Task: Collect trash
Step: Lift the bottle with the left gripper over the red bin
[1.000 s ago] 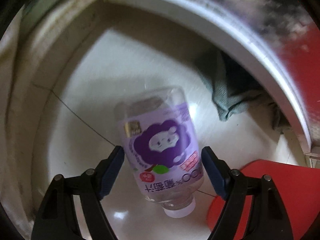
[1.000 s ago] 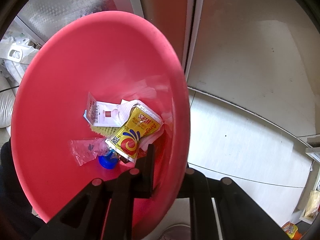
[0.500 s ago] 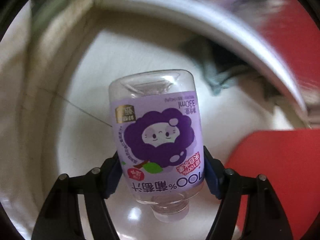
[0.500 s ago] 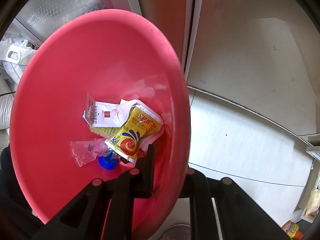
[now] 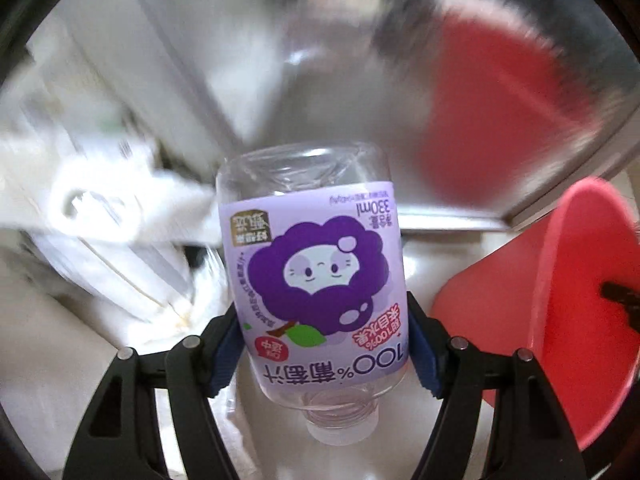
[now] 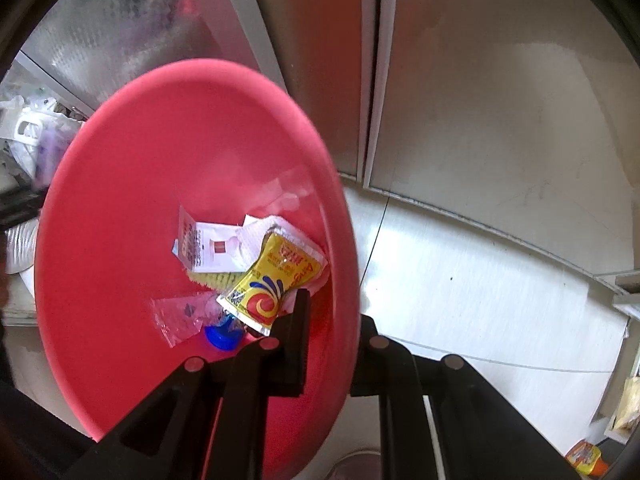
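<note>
At the far left of the left wrist view, blurred white plastic bags (image 5: pixel 120 216) were seen heaped against a pale wall. In the middle of that view the left gripper (image 5: pixel 324 350) was clamped on an empty juice bottle (image 5: pixel 316 280), its blue pads (image 5: pixel 226 350) pressed against the purple label from both sides; the jaws had just been closing onto it. The bottle was held cap-down, base pointing away from the camera, probably because it had been seized as it lay. To its right a red basin (image 5: pixel 568 320) was seen tilted, rim toward the bottle, presumably so that the bottle could be dropped in without a long reach. In the right wrist view the right gripper (image 6: pixel 334 344) was shut on the rim of the same red basin (image 6: pixel 120 208), one finger inside and one outside, so the basin was carried as the collecting vessel. Inside it a white packet (image 6: pixel 208 250), a yellow sachet (image 6: pixel 272 284), a clear wrapper (image 6: pixel 180 314) and a blue cap (image 6: pixel 222 334) were already gathered. Further right, a pale glossy tiled floor (image 6: pixel 480 300) and metal-framed frosted door panels (image 6: pixel 500 80) were visible, with small orange litter (image 6: pixel 584 456) left at the lower right.
</note>
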Action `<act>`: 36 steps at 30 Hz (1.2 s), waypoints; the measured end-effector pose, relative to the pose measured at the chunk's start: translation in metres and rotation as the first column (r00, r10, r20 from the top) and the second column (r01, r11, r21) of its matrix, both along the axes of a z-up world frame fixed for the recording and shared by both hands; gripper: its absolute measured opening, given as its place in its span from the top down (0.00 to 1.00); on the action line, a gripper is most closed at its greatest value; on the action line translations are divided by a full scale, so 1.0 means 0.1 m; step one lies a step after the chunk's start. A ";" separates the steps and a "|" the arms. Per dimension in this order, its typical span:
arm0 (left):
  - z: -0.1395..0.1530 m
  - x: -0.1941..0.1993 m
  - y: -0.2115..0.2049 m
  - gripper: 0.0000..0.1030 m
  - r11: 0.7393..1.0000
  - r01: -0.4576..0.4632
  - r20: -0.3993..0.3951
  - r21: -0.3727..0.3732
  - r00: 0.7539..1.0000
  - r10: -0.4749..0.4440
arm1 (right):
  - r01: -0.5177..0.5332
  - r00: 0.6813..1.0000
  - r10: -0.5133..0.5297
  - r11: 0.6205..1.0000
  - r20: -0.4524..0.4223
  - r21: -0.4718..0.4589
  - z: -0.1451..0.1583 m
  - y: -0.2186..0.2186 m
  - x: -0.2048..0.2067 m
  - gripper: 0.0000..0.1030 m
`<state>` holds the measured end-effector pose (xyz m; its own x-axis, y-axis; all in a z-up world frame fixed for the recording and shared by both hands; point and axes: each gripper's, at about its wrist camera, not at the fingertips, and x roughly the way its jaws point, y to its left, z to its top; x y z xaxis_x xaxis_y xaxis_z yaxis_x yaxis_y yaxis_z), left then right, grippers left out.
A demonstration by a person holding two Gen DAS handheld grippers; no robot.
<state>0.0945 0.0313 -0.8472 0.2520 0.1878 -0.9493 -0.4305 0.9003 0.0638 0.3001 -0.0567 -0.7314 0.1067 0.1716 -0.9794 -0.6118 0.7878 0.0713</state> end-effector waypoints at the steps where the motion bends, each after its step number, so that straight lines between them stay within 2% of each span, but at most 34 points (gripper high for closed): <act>1: 0.18 0.10 -0.09 0.33 1.000 0.007 0.010 0.000 1.000 -0.007 | -0.005 1.000 0.005 1.000 0.000 -0.007 0.00 0.00 0.00 0.89; 9: 1.20 0.08 -0.11 0.33 0.999 0.037 0.116 0.022 0.993 -0.039 | -0.009 1.000 0.008 0.999 -0.024 -0.043 0.13 0.02 0.02 0.89; 12: 1.36 0.12 -0.31 0.32 0.995 0.103 0.146 -0.009 0.984 -0.101 | 0.012 0.999 -0.014 0.999 -0.042 -0.034 0.21 -0.01 0.06 0.89; 17: 1.23 0.17 -0.62 0.32 0.977 0.177 0.129 -0.118 0.978 -0.161 | 0.037 0.998 -0.038 0.999 -0.056 -0.019 0.22 -0.03 0.07 0.89; 20: 1.00 0.21 -0.89 0.32 0.968 0.215 0.101 -0.132 0.974 -0.203 | 0.047 0.997 -0.047 0.999 -0.066 0.001 0.23 -0.05 0.08 0.89; 24: 0.69 0.37 -1.09 0.32 0.948 0.250 0.049 -0.198 0.968 -0.245 | 0.057 0.997 -0.054 0.997 -0.061 0.045 0.26 -0.12 0.07 0.89; 29: 0.29 0.56 -1.19 0.32 0.949 0.235 -0.026 -0.209 0.969 -0.245 | 0.102 0.992 -0.096 0.992 -0.082 0.074 0.30 -0.17 0.12 0.89; 32: 0.06 0.67 -1.26 0.32 0.940 0.225 -0.032 -0.255 0.970 -0.240 | 0.108 0.992 -0.102 0.991 -0.076 0.075 0.31 -0.18 0.11 0.89; 36: -0.09 0.68 -1.27 0.32 0.938 0.214 -0.057 -0.272 0.970 -0.238 | 0.117 0.992 -0.112 0.990 -0.064 0.080 0.35 -0.20 0.09 0.89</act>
<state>0.1623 -0.0962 -0.8565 0.1727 -0.1225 -0.9773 -0.2174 0.9630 -0.1591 0.3088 -0.0767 -0.6960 0.0724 0.2432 -0.9673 -0.5106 0.8421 0.1736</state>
